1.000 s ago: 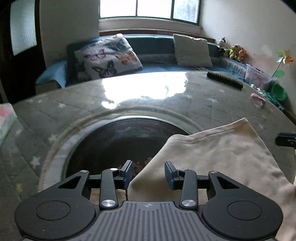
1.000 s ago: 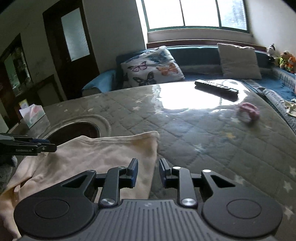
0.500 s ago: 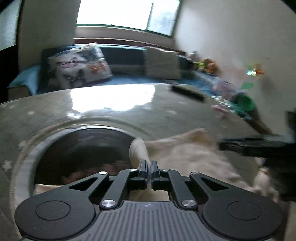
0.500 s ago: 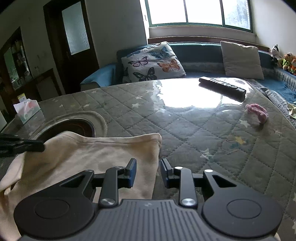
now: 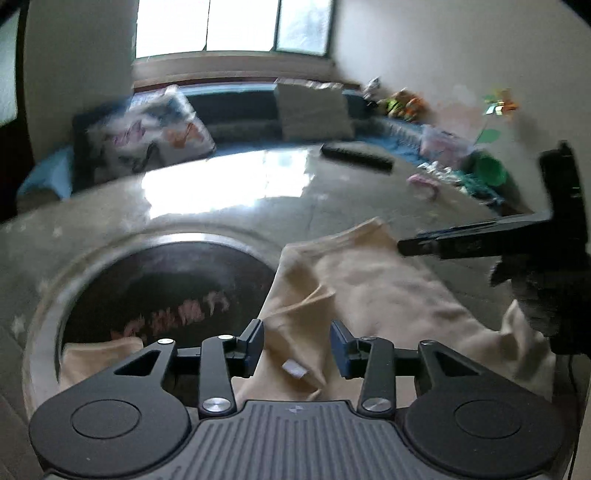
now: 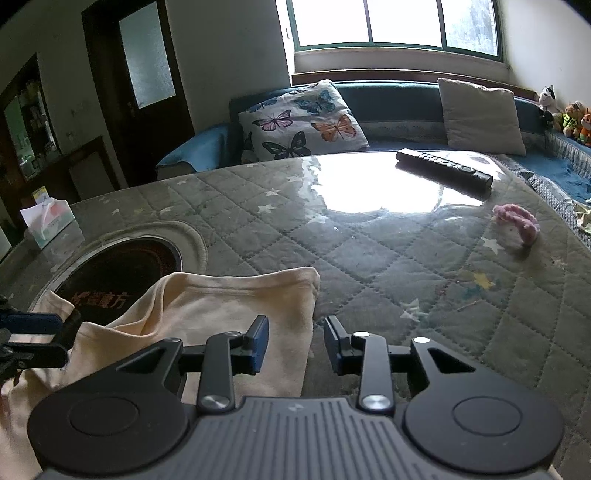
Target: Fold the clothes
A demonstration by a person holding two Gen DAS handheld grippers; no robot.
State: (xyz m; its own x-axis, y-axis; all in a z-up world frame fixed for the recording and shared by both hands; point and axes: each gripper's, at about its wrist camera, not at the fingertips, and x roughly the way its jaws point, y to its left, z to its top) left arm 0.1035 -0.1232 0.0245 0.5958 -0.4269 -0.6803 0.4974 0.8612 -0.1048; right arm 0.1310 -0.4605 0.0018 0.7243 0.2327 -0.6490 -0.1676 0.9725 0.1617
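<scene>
Left gripper [image 5: 297, 345]: jaws opening, a rumpled fold of the cream garment [image 5: 373, 291] lying between the pads, which stand clear of the cloth on both sides. A small white tag [image 5: 294, 369] shows on the fabric just below the gap.

Right gripper [image 6: 295, 345]: jaws opening, set over the garment's right-hand edge; the left pad sits above the cloth, the right pad above the bare table cover. Neither presses on anything.

Cream garment, as seen from the right wrist [image 6: 229, 306]: spread on the near part of the table, partly bunched, its left portion draped over the rim of a round dark inset [image 6: 122, 273] let into the tabletop.

Table [image 6: 388, 266]: covered in grey quilted cloth with stars under a glossy sheet.

Further out on the table: a pink fuzzy item [image 6: 517, 223] to the right; a black remote control [image 6: 443, 171] near the far edge; a tissue box [image 6: 48, 221] at far left.

Beyond the table: a blue sofa [image 6: 399, 92] carrying a butterfly cushion [image 6: 303, 120] and a plain beige cushion [image 6: 480, 116]; soft toys [image 6: 565, 114] at its right end; a bright window [image 6: 395, 24] above.
</scene>
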